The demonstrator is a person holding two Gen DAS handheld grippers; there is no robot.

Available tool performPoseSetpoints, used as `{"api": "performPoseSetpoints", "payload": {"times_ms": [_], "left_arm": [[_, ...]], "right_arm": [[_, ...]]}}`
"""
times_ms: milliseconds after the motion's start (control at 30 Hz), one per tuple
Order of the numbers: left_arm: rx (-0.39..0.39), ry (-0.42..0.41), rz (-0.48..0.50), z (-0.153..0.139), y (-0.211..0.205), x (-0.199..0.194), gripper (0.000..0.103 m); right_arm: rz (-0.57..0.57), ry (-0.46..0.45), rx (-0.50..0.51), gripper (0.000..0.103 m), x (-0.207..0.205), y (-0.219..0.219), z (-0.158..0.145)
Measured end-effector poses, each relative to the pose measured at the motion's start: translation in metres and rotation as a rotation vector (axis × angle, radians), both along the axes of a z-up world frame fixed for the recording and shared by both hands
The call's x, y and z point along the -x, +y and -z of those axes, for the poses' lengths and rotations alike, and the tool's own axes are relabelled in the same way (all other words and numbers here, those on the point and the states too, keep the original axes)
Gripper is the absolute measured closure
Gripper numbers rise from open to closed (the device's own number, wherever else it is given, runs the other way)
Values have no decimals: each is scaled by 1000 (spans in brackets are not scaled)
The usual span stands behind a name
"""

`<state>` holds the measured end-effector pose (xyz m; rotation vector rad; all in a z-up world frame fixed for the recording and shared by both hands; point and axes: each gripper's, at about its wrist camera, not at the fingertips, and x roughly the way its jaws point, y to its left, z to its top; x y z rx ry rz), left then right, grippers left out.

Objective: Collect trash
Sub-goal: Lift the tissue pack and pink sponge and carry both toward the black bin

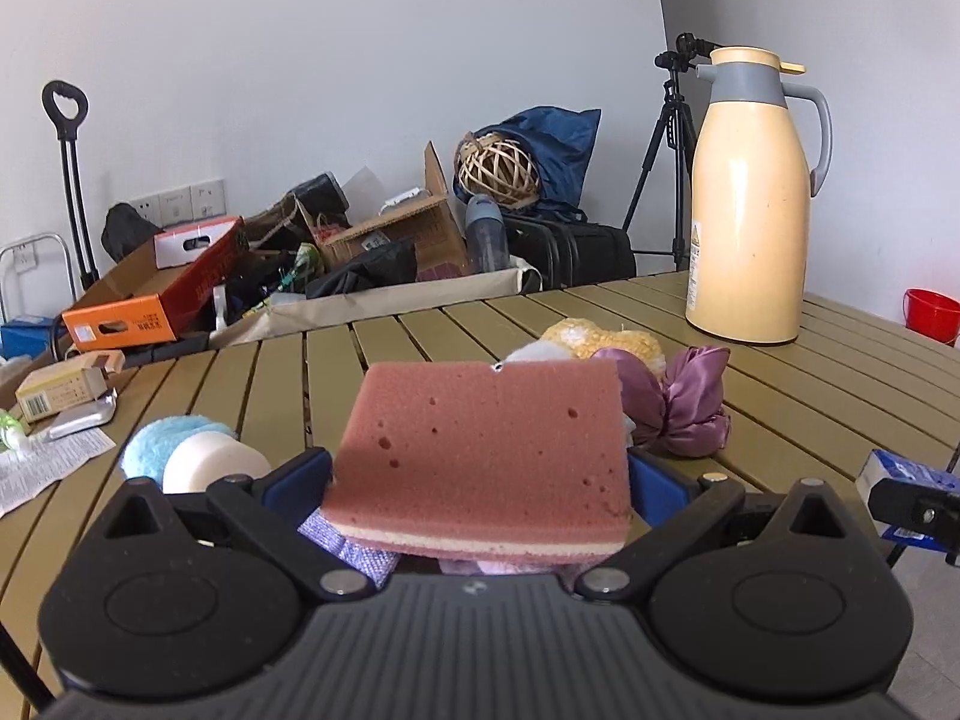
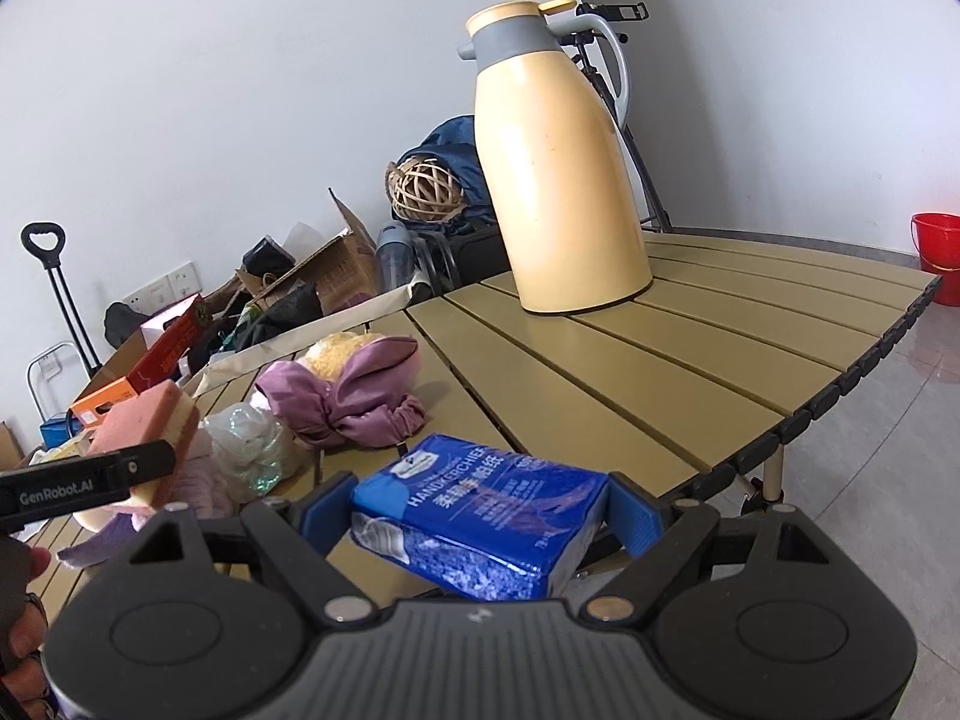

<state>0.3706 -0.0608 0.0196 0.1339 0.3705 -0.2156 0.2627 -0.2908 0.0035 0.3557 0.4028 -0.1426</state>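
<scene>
My left gripper (image 1: 480, 483) is shut on a pink sponge (image 1: 486, 444) with a cream layer, held flat between the blue pads above the slatted table (image 1: 480, 324). In the right wrist view the same sponge (image 2: 150, 426) shows at the left, in the left gripper (image 2: 129, 471). My right gripper (image 2: 480, 510) is shut on a blue handkerchief tissue pack (image 2: 486, 504), held near the table's front right edge. That pack (image 1: 900, 471) also peeks in at the right of the left wrist view.
A purple satin cloth (image 1: 678, 408) and a yellow fluffy item (image 1: 600, 339) lie just beyond the sponge. A blue puff (image 1: 150, 441), a leaflet (image 1: 42, 468) and a small box (image 1: 60, 390) lie left. A tall cream thermos (image 2: 558, 168) stands at the back.
</scene>
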Motion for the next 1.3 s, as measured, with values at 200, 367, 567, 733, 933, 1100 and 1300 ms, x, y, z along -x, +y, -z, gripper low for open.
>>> {"api": "performPoseSetpoints", "payload": {"times_ms": [200,367,567,733,933,1100,1300], "left_arm": [[-7,-36,5,-2,0,4,3],[-20,-83,10,-7,-4,15,4],[-28,-118,5,-13,-7,31,4],[8,-141,-1,-20,-2,49,4],[36,-177,-12,-28,0,76,4],[31,-188,-32,-31,-2,99,4],[24,-180,-43,-33,-2,129,3]], "right_arm": [[0,1,0,16,0,0,0],[-4,-1,0,16,0,-1,0],[-16,-5,1,16,3,-1,0],[-38,-14,6,16,7,2,-1],[-84,-35,8,16,15,6,-7],[-145,-50,26,16,24,13,-11],[-201,-74,31,16,39,20,-20]]}}
